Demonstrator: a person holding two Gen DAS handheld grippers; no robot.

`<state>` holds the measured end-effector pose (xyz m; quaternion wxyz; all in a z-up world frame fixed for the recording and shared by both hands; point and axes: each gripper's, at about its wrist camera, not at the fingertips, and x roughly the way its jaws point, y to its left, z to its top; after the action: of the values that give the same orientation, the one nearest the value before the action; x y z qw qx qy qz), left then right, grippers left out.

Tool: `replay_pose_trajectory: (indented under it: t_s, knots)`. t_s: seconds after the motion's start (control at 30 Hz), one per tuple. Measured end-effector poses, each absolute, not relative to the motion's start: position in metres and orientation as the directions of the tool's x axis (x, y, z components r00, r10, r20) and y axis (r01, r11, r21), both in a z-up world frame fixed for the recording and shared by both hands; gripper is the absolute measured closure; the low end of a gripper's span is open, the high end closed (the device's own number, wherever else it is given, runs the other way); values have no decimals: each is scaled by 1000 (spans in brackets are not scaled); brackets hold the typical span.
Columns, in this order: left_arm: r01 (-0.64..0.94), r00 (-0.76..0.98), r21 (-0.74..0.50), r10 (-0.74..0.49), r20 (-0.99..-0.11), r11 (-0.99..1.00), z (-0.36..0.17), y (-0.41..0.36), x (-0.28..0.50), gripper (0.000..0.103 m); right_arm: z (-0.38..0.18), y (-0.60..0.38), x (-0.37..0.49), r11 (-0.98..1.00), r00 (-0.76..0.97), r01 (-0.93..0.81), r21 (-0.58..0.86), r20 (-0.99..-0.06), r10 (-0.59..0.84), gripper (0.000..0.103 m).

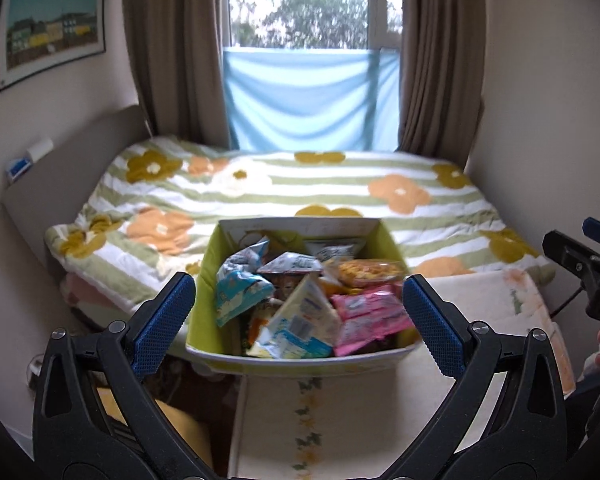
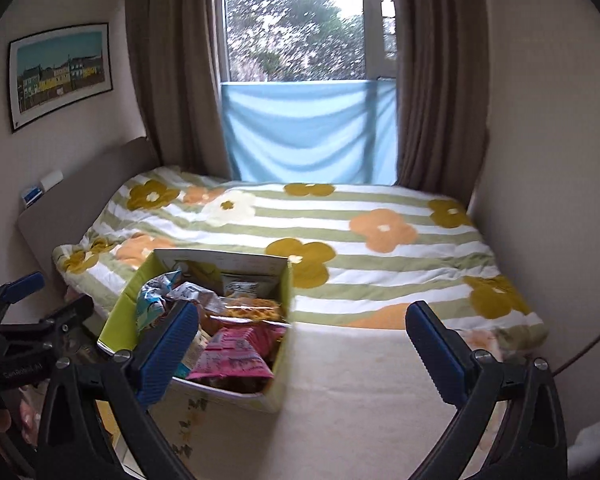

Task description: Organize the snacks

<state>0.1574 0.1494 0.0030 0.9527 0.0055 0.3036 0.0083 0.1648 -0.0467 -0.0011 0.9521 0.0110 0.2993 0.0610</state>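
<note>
A green-and-white open box (image 1: 208, 276) full of several snack packets sits on the near corner of the bed. A pink packet (image 1: 370, 314), a pale yellow triangular packet (image 1: 304, 320) and a light blue packet (image 1: 236, 292) lie on top. My left gripper (image 1: 298, 316) is open, its blue pads on either side of the box and short of it. In the right wrist view the same box (image 2: 124, 312) stands at the left, with its pink packet (image 2: 236, 354). My right gripper (image 2: 304, 348) is open and holds nothing; its left pad overlaps the box in view.
The bed carries a striped flower quilt (image 1: 284, 184) and a cream blanket (image 2: 360, 392) at the near end. A grey headboard (image 1: 80, 168) is on the left. Brown curtains (image 1: 172, 48) and a blue cloth (image 1: 308, 100) hang at the window behind. The other gripper (image 1: 588, 268) shows at the right edge.
</note>
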Motion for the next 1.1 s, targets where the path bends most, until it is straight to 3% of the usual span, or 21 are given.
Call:
replay_pose_trajectory:
  t_s: [0.1, 0.53, 1.1]
  knots:
    - [-14, 849, 36, 31, -528, 999, 12, 132, 124, 0, 2, -62, 136, 997, 828, -66, 34, -555, 74, 0]
    - [29, 874, -10, -30, -485, 1000, 20, 89, 32, 0, -1, -95, 50, 999, 853, -22, 48, -521, 44, 0]
    - [31, 884, -20, -37, -466, 999, 28, 84, 18, 0, 0, -106, 27, 999, 870, 3, 53, -492, 23, 0]
